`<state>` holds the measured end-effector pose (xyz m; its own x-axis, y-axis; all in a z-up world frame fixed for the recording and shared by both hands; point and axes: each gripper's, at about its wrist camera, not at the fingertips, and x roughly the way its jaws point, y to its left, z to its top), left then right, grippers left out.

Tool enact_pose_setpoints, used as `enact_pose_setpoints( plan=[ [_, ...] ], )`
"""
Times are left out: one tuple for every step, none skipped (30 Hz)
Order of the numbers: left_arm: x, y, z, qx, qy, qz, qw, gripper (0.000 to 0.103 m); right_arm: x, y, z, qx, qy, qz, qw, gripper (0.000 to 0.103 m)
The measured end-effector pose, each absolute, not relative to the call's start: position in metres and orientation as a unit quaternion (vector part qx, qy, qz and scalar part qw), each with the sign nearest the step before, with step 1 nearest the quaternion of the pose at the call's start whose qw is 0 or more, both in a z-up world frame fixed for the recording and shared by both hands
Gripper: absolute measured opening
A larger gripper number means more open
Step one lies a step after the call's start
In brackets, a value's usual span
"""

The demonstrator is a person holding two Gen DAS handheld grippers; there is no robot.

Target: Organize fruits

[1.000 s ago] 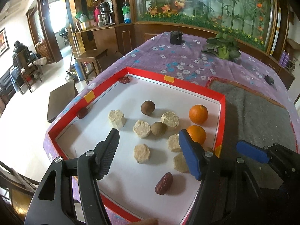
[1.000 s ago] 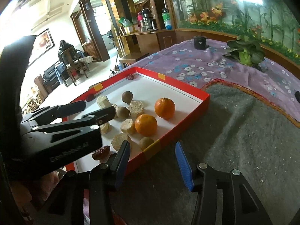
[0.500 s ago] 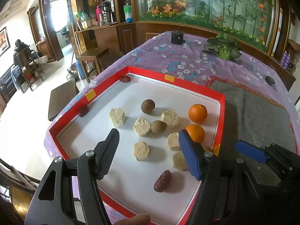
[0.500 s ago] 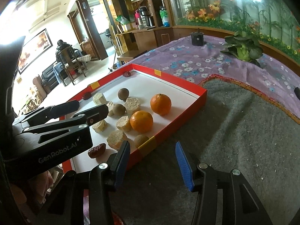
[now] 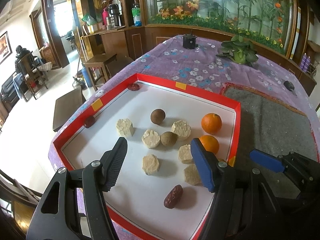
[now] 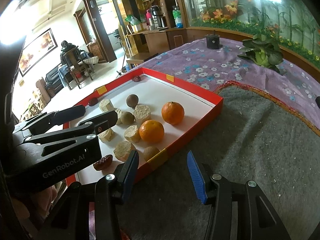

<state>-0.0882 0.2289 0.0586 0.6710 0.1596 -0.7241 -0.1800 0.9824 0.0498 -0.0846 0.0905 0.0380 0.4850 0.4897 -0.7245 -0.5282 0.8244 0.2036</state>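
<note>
Fruits are all found sitting loose in the tray (image 5: 237, 120), nothing sorted into obvious groups that can be made out. Left gripper (image 5: 159, 160) is held spread wide and empty over the tray's near half; right gripper (image 6: 163, 172) is spread too, empty, parked over the grey felt mat (image 6: 250, 140) just beside the tray's near corner.

Closest to the left gripper, just ahead and a bit right of it, a wrinkly red date (image 5: 173, 196) is seen, long axis slanted toward the far right. So the left one is judged the nearer claw for it, and a twist would be needed to close across the short side.

Further into the tray: pale crumbly hexagon chunks (image 5: 151, 163), two dull brown balls (image 5: 158, 116), two glossy oranges (image 5: 211, 120) by the right wall. Two more dates (image 5: 89, 121) are tucked against the left wall and far corner.
</note>
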Motion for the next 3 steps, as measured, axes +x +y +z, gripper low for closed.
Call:
enact_pose_setpoints(
  plan=[
    [-0.0872,0.2289,0.0585,-0.013,0.395,0.093,0.914,0.066,-0.0845,0.0902,0.0382,-0.023,0.412,0.295,0.862,0.049],
    [-0.0873,0.2289,0.0584,-0.014,0.395,0.093,0.914,0.066,-0.084,0.0905,0.0384,-0.023,0.412,0.294,0.862,0.049],
    [-0.0873,0.2289,0.0584,-0.014,0.396,0.093,0.914,0.066,-0.0831,0.0899,0.0387,-0.021,0.412,0.294,0.863,0.049]
  ],
)
